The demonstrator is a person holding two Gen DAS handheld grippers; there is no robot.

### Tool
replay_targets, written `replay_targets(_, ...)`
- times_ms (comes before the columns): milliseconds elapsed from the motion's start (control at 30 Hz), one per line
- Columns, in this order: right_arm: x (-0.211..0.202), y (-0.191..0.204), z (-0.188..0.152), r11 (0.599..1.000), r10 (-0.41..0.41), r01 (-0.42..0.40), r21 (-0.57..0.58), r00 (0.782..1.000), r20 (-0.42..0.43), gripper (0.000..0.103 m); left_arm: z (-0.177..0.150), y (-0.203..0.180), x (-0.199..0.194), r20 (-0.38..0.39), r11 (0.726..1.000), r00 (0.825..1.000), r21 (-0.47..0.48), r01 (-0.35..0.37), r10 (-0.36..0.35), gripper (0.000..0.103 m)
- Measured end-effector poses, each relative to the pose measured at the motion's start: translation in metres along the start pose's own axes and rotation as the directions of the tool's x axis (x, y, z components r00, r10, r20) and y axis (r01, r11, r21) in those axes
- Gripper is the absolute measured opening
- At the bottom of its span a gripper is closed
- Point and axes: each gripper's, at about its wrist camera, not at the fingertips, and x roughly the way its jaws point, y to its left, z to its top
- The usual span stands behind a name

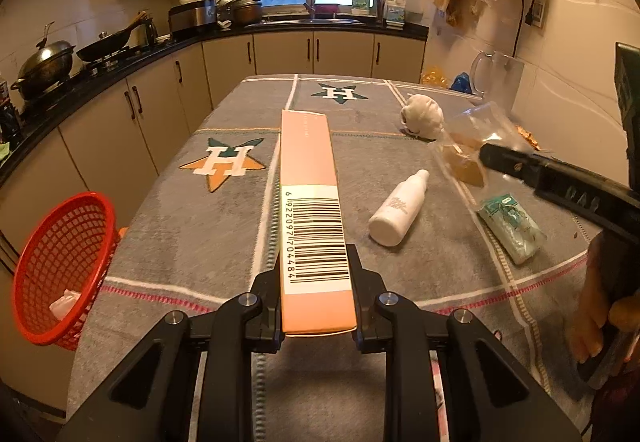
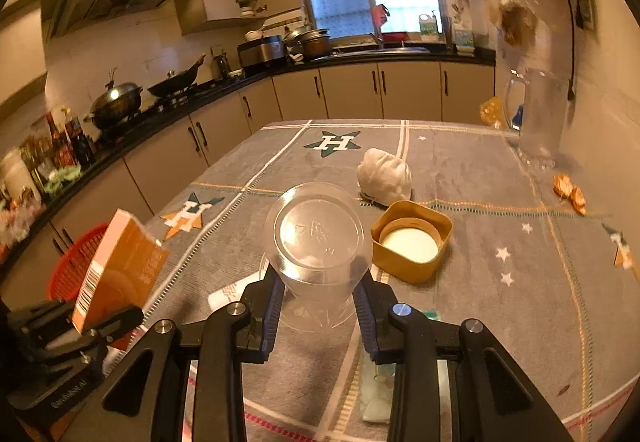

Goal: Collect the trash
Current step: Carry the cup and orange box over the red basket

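Pink and long, the box (image 1: 310,202) is pinched tight between the two fingers of the left gripper (image 1: 316,282), up above the grey tablecloth (image 1: 200,234). The right gripper (image 2: 320,294) squeezes a clear plastic cup (image 2: 318,242). A white bottle (image 1: 398,208) and a white crumpled ball (image 1: 422,116) lie on the cloth. The red basket (image 1: 60,266) hangs at the table's left edge.

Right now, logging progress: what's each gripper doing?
Left gripper: shut on the long pink box.
Right gripper: shut on the clear plastic cup.
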Motion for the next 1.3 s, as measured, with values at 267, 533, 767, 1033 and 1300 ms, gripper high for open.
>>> replay_targets(267, -0.020, 0.031, 0.004, 0.998, 0.065, -0.065, 0.002, 0.998, -0.001, 0.036, -0.002, 0.030, -0.019, 0.030, 0.999, 0.999, -0.048, -0.024, 0.025, 0.023)
replay_targets(533, -0.022, 0.091, 0.016, 0.982, 0.172, -0.175, -0.077, 0.984, -0.046, 0.036, 0.004, 0.083, -0.049, 0.081, 0.991, 0.994, -0.121, -0.064, 0.075, 0.023)
replay_targets(767, 0.000, 0.148, 0.022, 0.955, 0.249, -0.263, -0.137, 0.962, -0.114, 0.036, 0.002, 0.143, -0.069, 0.096, 0.973, 0.981, -0.176, -0.147, 0.166, 0.023)
replay_targets(1033, 0.030, 0.209, 0.024, 0.921, 0.303, -0.336, -0.197, 0.936, -0.180, 0.036, -0.010, 0.210, -0.077, 0.073, 0.941, 0.964, -0.247, -0.231, 0.256, 0.023)
replay_targets(1300, 0.066, 0.261, 0.025, 0.890, 0.343, -0.399, -0.222, 0.905, -0.253, 0.036, -0.022, 0.249, -0.066, 0.027, 0.922, 0.963, -0.300, -0.246, 0.266, 0.023)
